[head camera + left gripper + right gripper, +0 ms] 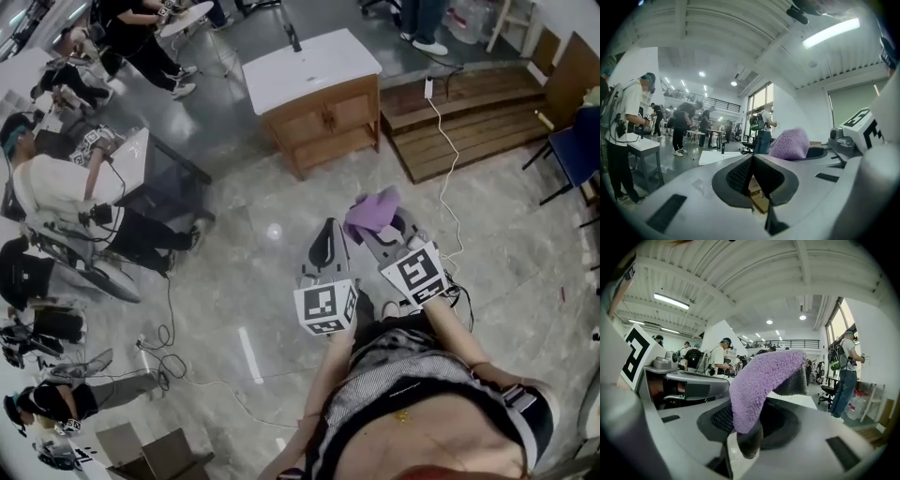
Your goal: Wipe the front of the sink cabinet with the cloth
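Fingers (787, 427) of right gripper (380, 232) pinched cloth (373, 211), free end arching forward; left gripper (328, 227) was closed, empty. Cabinet (323, 117) stood well ahead, doors facing grippers; cable (451, 169) lay beside.

Fuzzy purple cloth (373, 210) pinched in right gripper (745, 434), flopping over its jaws, well apart from the wooden white-topped sink cabinet (323, 108), doors closed.

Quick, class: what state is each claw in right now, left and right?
Left claw: closed, holding nothing.
Right claw: closed on the purple cloth.
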A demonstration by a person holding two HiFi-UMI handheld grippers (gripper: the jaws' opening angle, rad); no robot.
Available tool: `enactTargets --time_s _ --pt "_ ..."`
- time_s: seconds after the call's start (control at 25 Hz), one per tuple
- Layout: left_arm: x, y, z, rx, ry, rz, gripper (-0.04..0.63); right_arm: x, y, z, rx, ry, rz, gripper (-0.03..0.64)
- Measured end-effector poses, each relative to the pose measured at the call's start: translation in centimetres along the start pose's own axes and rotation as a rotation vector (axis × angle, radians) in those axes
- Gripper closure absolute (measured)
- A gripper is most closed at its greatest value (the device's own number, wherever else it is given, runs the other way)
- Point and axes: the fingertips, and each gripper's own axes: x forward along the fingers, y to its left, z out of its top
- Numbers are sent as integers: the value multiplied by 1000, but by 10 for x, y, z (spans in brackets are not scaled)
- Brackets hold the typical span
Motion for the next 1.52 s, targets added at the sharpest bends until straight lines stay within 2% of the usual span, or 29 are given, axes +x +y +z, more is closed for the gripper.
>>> enactTargets --time_s 0.28,0.56,1.08,1.32,1.52 --pt "45 53 16 11 -3 -32 595 62 -15 22 1 -8 -24 449" --pt "72 88 22 6 4 -62 595 106 -21 30 -2 6 -41 449" --pt "94 130 17 10 30 -90 595 150 -27 26 17 34 -103 449" --pt "105 136 12 -4 42 -103 595 156 -30 25 19 26 -97 449" --pt "127 145 16 21 36 -85 595 174 -45 26 27 21 -85 449"
